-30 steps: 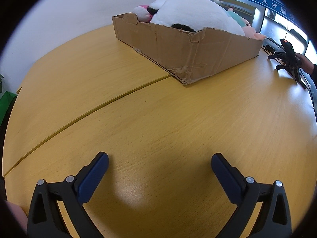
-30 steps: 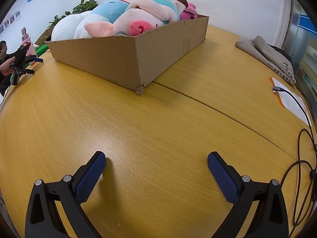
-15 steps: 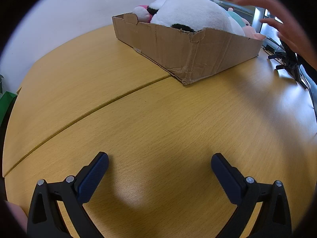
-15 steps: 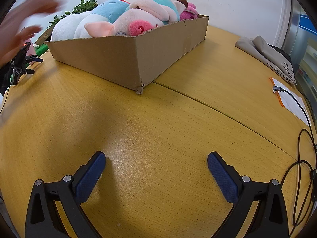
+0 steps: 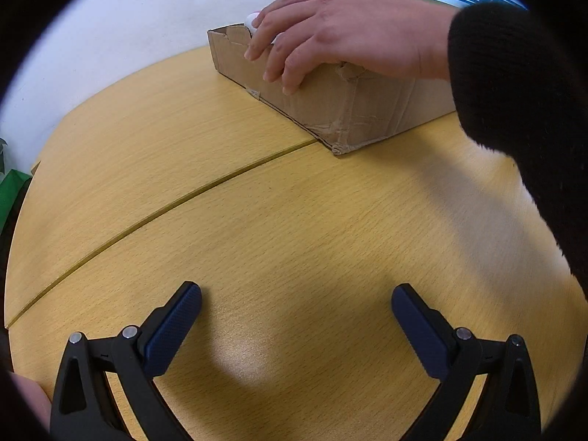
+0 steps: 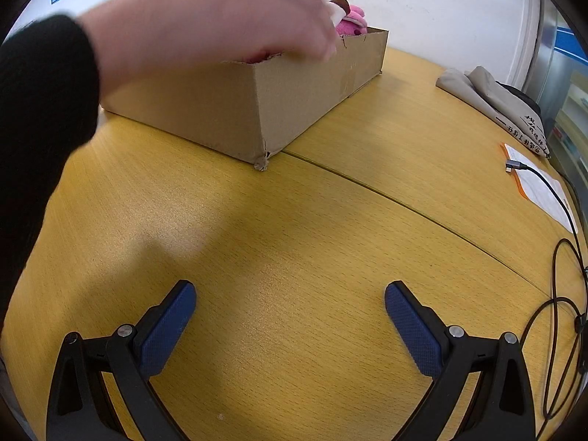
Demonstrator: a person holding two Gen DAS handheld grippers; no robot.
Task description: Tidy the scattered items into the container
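A shallow cardboard box (image 5: 352, 103) stands on the yellow wooden table (image 5: 257, 220); it also shows in the right wrist view (image 6: 228, 110). A bare hand (image 5: 330, 29) in a black sleeve reaches over the box and hides most of the plush toys in it; the hand shows in the right wrist view too (image 6: 205, 18). A pink plush (image 6: 351, 24) shows at the box's far end. My left gripper (image 5: 296, 307) is open and empty, low over the table. My right gripper (image 6: 290, 303) is open and empty, also low over the table.
A folded grey cloth (image 6: 492, 99) lies at the table's far right. A paper sheet (image 6: 540, 187) and a black cable (image 6: 566, 257) lie along the right edge. A seam (image 5: 165, 205) crosses the tabletop.
A person's hand and black sleeve have come in from the side and now reach across the box, covering the plush toys. Both grippers have stayed still and open.
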